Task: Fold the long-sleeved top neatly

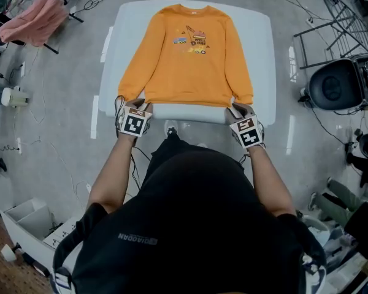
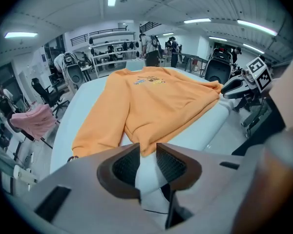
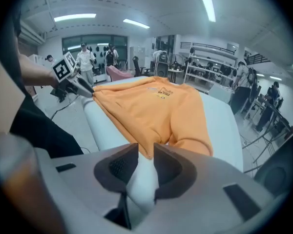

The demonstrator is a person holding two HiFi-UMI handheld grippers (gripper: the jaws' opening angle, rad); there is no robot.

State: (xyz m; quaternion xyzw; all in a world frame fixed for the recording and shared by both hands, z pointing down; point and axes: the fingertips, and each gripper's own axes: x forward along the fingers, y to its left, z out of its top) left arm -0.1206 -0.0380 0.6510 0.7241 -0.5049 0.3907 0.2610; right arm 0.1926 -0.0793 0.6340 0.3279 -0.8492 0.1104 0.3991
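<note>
An orange long-sleeved top (image 1: 187, 54) with a small print on the chest lies flat and face up on the white padded table (image 1: 260, 41), its sleeves down along its sides. The hem runs along the near table edge. My left gripper (image 1: 131, 107) is at the hem's left corner and my right gripper (image 1: 238, 111) at its right corner. In the left gripper view the top (image 2: 156, 101) ends in a hem corner right at the tips of my left gripper (image 2: 147, 148), whose jaws stand apart, with the white table edge showing through the gap. My right gripper (image 3: 145, 148) stands the same way at the top's (image 3: 151, 106) other corner.
A pink garment (image 1: 34, 20) hangs on a chair at the far left. A black round seat (image 1: 334, 84) and a metal rack (image 1: 337, 17) stand to the right. Cables lie on the floor, and a white box (image 1: 30, 222) sits at the near left. People stand far off in both gripper views.
</note>
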